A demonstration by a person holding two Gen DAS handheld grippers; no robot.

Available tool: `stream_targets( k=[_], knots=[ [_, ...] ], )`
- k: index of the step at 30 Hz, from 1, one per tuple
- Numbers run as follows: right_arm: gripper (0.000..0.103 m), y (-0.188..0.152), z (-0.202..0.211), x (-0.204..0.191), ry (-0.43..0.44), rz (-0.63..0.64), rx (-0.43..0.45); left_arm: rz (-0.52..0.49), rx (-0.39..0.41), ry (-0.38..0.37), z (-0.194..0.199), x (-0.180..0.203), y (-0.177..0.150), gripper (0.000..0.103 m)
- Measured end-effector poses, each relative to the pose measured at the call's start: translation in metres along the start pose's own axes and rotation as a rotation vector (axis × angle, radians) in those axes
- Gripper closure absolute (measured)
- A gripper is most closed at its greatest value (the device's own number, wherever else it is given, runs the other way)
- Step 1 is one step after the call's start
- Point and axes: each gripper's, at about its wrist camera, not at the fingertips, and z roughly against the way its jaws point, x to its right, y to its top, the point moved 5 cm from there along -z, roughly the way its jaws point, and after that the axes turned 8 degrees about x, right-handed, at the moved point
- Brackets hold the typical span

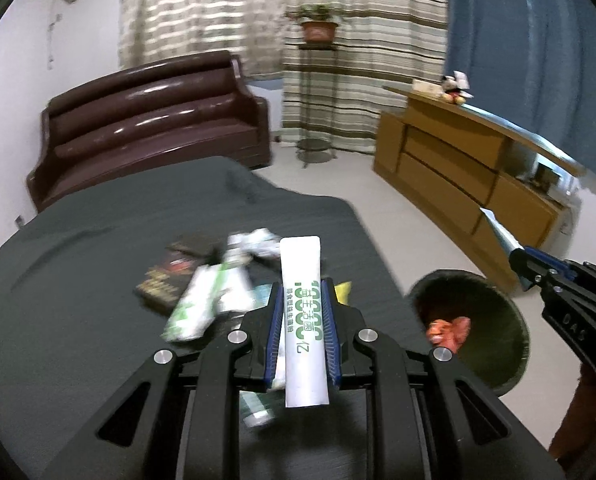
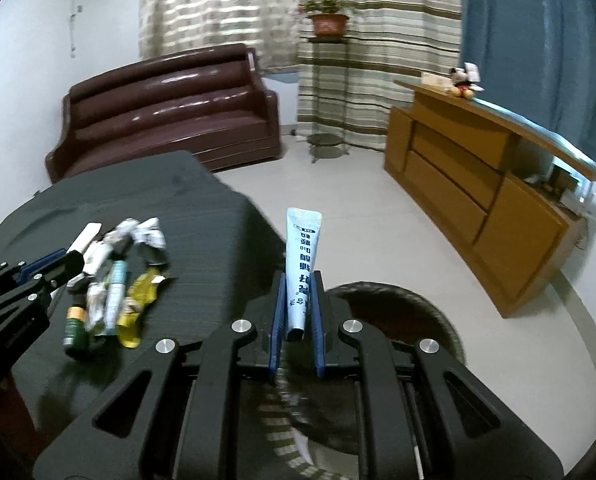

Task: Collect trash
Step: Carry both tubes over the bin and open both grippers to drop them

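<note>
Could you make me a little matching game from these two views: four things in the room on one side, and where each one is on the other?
Things:
1. white sachet with green print
2. pale blue tube-shaped packet
3. crumpled orange wrapper
4. terracotta pot with a plant

Places:
A. inside the dark round bin
B. clamped in the left gripper
C. on a tall metal stand by the curtains
D. clamped in the right gripper

Pairs: 1-B, 2-D, 3-A, 4-C

From my left wrist view the wrappers (image 1: 202, 292) on the bench (image 1: 78, 280) smear with blur; my tongs hide the bin (image 2: 398, 300) mouth in the right view.
</note>
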Motion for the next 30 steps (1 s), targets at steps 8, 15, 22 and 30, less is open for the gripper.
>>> stream_targets(
  k=[8,15,22,30],
  knots=[
    [0.091,-0.009,-0.002,0.054,-0.065,-0.048,0.0,-0.084,-0.004,-0.09,-0.023,0.069,0.007,0.083],
    [0.091,-0.017,-0.006,0.086,-0.1,-0.098,-0.008,-0.135,-0.028,-0.127,-0.041,0.105,0.004,0.083],
    [0.091,-0.025,-0.01,0.107,-0.123,-0.137,-0.02,-0.163,-0.049,-0.14,-0.054,0.125,0.001,0.083],
    [0.091,-0.03,-0.017,0.113,-0.141,-0.158,-0.034,-0.187,-0.057,-0.147,-0.066,0.139,0.001,0.083]
  ],
)
